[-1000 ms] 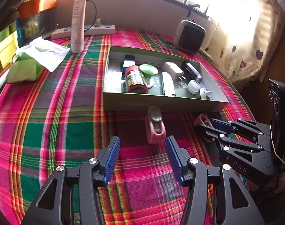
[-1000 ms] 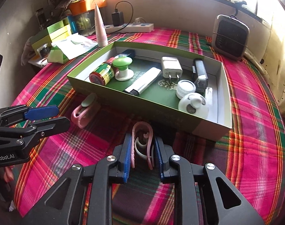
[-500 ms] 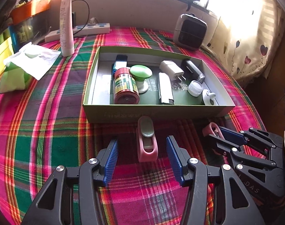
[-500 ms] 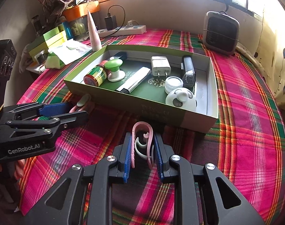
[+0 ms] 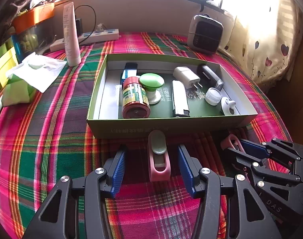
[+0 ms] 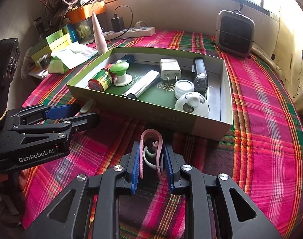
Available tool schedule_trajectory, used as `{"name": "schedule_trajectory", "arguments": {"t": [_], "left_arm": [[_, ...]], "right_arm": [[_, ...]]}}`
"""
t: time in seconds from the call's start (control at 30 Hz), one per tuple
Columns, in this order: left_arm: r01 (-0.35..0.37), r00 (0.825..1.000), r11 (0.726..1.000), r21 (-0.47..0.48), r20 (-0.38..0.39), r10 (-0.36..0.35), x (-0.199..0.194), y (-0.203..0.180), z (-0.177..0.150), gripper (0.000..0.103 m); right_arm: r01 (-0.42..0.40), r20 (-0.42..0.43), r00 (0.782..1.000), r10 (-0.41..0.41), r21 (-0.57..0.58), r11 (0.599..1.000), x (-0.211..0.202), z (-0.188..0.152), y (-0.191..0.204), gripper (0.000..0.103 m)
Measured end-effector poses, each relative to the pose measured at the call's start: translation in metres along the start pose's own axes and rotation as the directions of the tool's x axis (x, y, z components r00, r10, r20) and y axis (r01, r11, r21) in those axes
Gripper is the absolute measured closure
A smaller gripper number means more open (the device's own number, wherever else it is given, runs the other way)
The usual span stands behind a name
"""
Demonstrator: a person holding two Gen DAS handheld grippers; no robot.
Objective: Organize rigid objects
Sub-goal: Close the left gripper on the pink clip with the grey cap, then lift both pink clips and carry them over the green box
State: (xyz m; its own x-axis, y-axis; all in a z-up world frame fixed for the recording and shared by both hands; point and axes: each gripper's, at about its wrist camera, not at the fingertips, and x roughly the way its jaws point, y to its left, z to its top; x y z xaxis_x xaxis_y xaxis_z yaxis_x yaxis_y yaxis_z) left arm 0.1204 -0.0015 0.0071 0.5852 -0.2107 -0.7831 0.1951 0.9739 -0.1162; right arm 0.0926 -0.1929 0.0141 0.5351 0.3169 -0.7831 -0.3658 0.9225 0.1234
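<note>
We hold the right gripper (image 6: 151, 158) clamped on the pink clip (image 6: 151, 149) (light, springy); the left gripper (image 5: 150, 168), spread apart, straddles the stiff pink holder (image 5: 159, 159), box (image 5: 171, 126) at twelve o'clock.

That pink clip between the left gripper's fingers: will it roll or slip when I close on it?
The pink clip lies flat on the plaid cloth with long, flattish sides, so rolling seems unlikely. It looks like smooth hard plastic, probably light and stiff; the ribbed blue pads should grip it. The left gripper straddles it with gaps on both sides, so it may slide slightly before centring.
</note>
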Motion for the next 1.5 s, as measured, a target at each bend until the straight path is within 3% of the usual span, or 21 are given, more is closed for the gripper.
{"name": "schedule_trajectory", "arguments": {"t": [0.47,0.8,1.5], "left_arm": [[-0.033,0.999,0.999,-0.001,0.019,0.033,-0.0007,0.0025,-0.0021,0.072],[-0.017,1.000,1.000,0.005,0.021,0.017,-0.0007,0.0007,-0.0030,0.086],[-0.012,1.000,1.000,-0.001,0.021,0.012,-0.0010,0.0022,-0.0026,0.086]], "right_arm": [[0.001,0.004,1.000,-0.001,-0.002,1.000,-0.0001,-0.0001,0.0007,0.079],[0.002,0.004,1.000,-0.002,-0.002,1.000,0.0003,-0.0002,0.0014,0.079],[0.001,0.004,1.000,-0.001,-0.004,1.000,0.0002,-0.0005,0.0015,0.079]]}}
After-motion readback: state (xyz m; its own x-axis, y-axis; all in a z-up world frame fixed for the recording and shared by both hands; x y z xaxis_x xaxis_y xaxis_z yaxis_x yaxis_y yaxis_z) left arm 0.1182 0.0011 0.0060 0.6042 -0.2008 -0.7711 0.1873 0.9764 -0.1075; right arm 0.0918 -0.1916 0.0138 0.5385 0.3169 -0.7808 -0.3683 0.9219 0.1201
